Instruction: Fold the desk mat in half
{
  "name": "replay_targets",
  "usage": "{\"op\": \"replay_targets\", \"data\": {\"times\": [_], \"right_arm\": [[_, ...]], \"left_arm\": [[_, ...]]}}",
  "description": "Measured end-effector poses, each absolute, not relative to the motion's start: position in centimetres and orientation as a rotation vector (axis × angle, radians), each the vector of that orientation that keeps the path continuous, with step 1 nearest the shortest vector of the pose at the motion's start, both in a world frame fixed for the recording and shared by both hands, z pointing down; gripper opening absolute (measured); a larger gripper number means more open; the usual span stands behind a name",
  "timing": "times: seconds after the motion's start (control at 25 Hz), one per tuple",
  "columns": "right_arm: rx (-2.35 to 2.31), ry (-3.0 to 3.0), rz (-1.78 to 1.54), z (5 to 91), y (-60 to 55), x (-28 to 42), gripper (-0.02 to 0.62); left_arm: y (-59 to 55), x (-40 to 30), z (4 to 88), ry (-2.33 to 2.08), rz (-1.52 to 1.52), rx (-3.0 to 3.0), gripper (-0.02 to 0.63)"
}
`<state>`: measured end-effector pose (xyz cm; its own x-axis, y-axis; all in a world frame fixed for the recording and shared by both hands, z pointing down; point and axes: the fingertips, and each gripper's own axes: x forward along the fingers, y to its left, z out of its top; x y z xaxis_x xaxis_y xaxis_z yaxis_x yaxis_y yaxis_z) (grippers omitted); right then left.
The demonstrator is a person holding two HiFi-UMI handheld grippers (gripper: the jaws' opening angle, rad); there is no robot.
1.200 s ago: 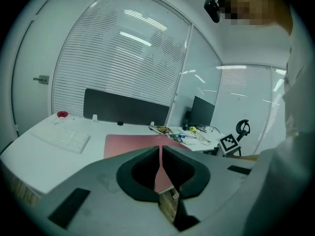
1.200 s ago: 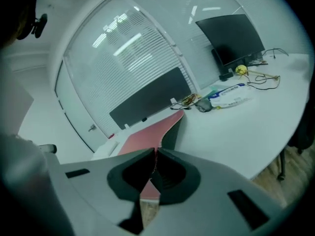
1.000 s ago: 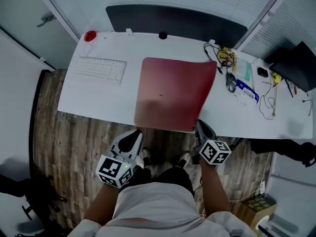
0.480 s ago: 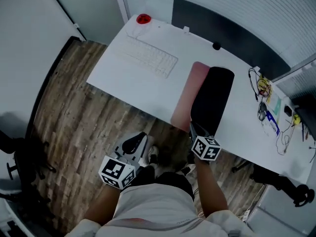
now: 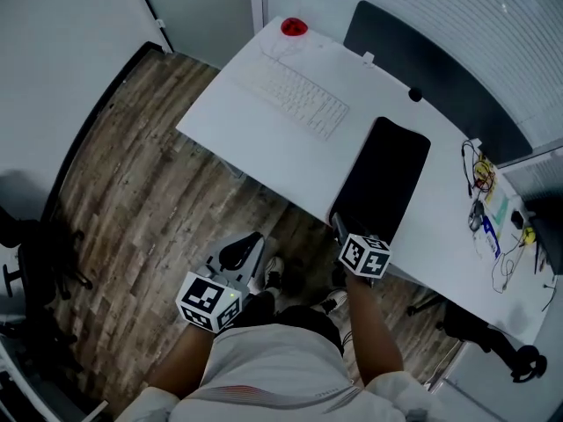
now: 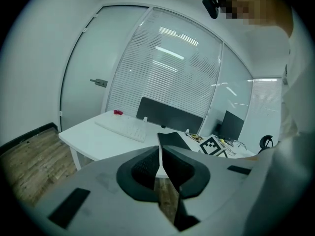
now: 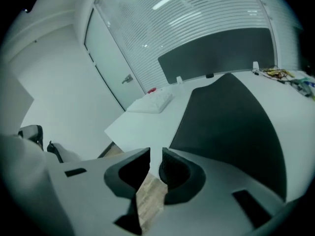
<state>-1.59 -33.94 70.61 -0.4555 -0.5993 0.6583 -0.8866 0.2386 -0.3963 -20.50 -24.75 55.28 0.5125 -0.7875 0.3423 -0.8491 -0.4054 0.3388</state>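
The desk mat point(image 5: 383, 183) lies folded over on the white desk point(image 5: 255, 139), its black underside up and no red face showing. My right gripper point(image 5: 337, 227) is at the mat's near edge by the desk's front edge. In the right gripper view its jaws point(image 7: 156, 156) are opening, with a clear gap and nothing between them; the mat point(image 7: 231, 117) stretches ahead to the right. My left gripper point(image 5: 249, 238) hangs off the desk over the wooden floor. Its jaws point(image 6: 161, 149) are shut and hold nothing. The mat point(image 6: 172, 140) shows beyond them.
A white keyboard point(image 5: 299, 95) lies left of the mat, and a red object point(image 5: 294, 27) sits at the far left corner. A dark panel point(image 5: 431, 60) stands along the desk's back edge. Cables and small items point(image 5: 484, 192) lie to the right. A chair base point(image 5: 26, 262) stands at far left.
The mat, spread red side up a second ago, was swung over by my right gripper and now lies folded black side up. The head view has turned. The left gripper stayed low.
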Motion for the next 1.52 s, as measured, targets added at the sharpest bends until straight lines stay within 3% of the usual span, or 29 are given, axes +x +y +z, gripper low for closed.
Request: {"op": "replay_targets", "data": {"times": [0.4, 0.76, 1.04, 1.52], "right_arm": [[1.703, -2.367, 0.669, 52.4, -31.9, 8.5, 0.052], [2.045, -2.351, 0.206, 37.0, -26.6, 15.5, 0.051], [2.203, -2.191, 0.199, 37.3, -23.0, 20.5, 0.051], [2.234, -2.202, 0.175, 37.7, -22.8, 19.9, 0.051]], "left_arm": [[-29.5, -13.5, 47.4, -1.173, 0.076, 2.624, 0.031], [-31.8, -5.9, 40.9, -1.015, -0.050, 2.774, 0.031], [-31.5, -0.3, 39.8, -0.890, -0.050, 2.812, 0.031], [-31.1, -0.8, 40.1, -0.857, -0.013, 2.820, 0.031]]}}
